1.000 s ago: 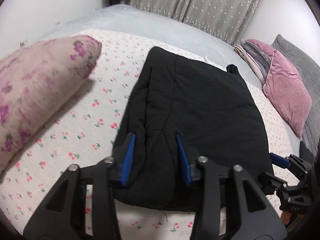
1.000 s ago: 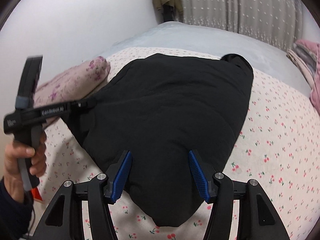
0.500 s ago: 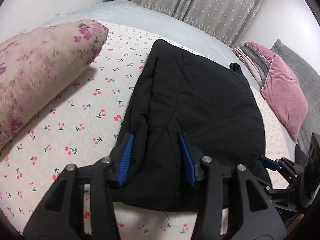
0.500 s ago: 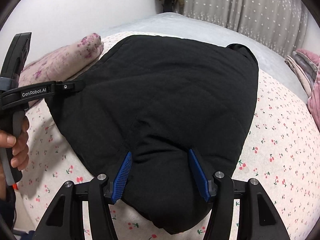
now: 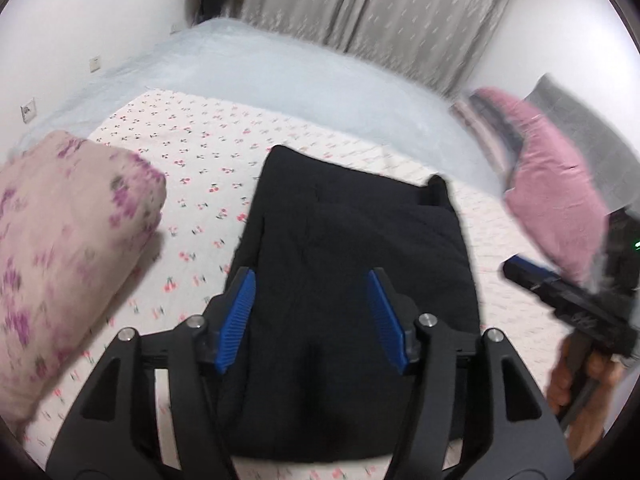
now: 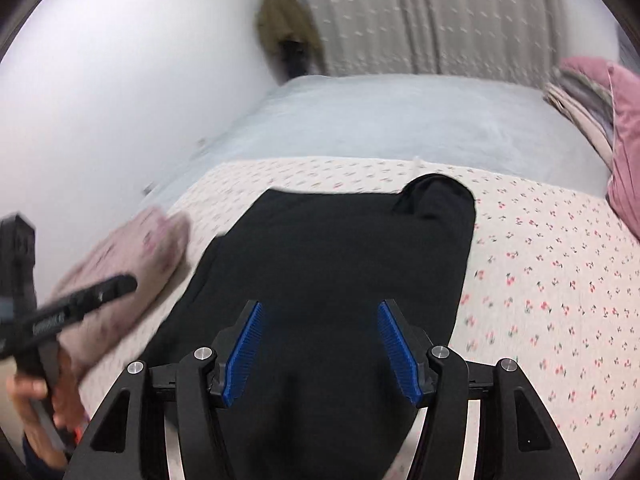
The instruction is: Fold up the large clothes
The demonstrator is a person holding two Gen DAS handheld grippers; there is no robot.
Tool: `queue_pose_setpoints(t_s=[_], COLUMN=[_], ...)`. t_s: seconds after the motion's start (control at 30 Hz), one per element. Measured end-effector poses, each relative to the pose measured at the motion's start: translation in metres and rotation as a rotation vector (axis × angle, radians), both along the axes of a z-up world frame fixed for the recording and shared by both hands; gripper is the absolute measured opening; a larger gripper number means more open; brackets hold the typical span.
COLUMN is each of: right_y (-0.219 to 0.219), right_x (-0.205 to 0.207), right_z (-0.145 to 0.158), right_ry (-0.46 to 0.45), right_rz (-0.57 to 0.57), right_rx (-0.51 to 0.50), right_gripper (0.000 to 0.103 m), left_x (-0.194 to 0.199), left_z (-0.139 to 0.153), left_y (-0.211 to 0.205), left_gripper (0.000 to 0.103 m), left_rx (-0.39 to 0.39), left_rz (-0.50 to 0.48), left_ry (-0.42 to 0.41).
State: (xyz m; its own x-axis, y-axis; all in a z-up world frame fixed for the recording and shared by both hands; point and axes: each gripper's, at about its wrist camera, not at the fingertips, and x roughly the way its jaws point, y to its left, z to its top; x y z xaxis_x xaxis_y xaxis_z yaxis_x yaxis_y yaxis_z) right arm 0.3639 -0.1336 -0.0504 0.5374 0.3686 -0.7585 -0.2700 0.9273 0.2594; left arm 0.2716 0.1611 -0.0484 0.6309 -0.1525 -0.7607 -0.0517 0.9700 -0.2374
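— Starting with the left wrist view: how is the left gripper [image 5: 312, 320] held?

— Its jaws are seen apart and are opening. Between the blue pads [image 5: 240, 320] only the black garment [image 5: 352, 248] below is seen; no pinched cloth can be made out, so nothing is taken to be clamped. Whether the pads brush the fabric cannot be told.

— And the garment in that view?

— It is laid folded on the cherry-print sheet [image 5: 192, 184], its long axis running away from the camera toward the grey bedding [image 5: 280, 80]. A floral bundle [image 5: 60, 248] is seen to its left, a pink cushion [image 5: 556, 200] to its right. The right gripper [image 5: 568, 296] is seen blurred at the right edge, gripped by a hand [image 5: 576, 380].

— Now the right wrist view?

— The right gripper [image 6: 320, 352] is shown with jaws apart, nothing gripped, the garment [image 6: 340, 248] lying beneath. The long axis is again pointed away, a rounded lump at the far right corner. The left gripper [image 6: 72, 304] is held off the garment's left edge.
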Motion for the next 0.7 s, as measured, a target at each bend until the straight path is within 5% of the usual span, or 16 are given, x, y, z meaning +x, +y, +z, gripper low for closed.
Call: queue_pose_setpoints(t_s=[0.2,0.33,0.4,0.53,0.7], right_y=[0.014,0.034,0.043,0.041,0.043], right_x=[0.062,0.082,0.078,0.078,0.073], right_z=[-0.026,-0.091,-0.114,-0.125,-0.121], right_ry=[0.093,0.213,0.192,0.194,0.174], right_rz=[-0.039,0.006,0.046,0.04,0.034], right_rx=[0.012,-0.173,-0.225,-0.193,-0.214], right_gripper=[0.061,0.061,0.063,0.063,0.063], left_x=[0.062,0.052,0.048,0.044,0.043], left_z=[-0.062,-0.1,-0.103,-0.113,-0.103], left_y=[-0.016,0.011,0.019,0.02,0.012], left_gripper=[0.06,0.062,0.062,0.064,0.064], left_rx=[0.15,-0.03,-0.08,-0.113,-0.065], left_rz=[0.03,0.044,0.035,0.039,0.031], left_ry=[0.156,0.138,0.115,0.08,0.087])
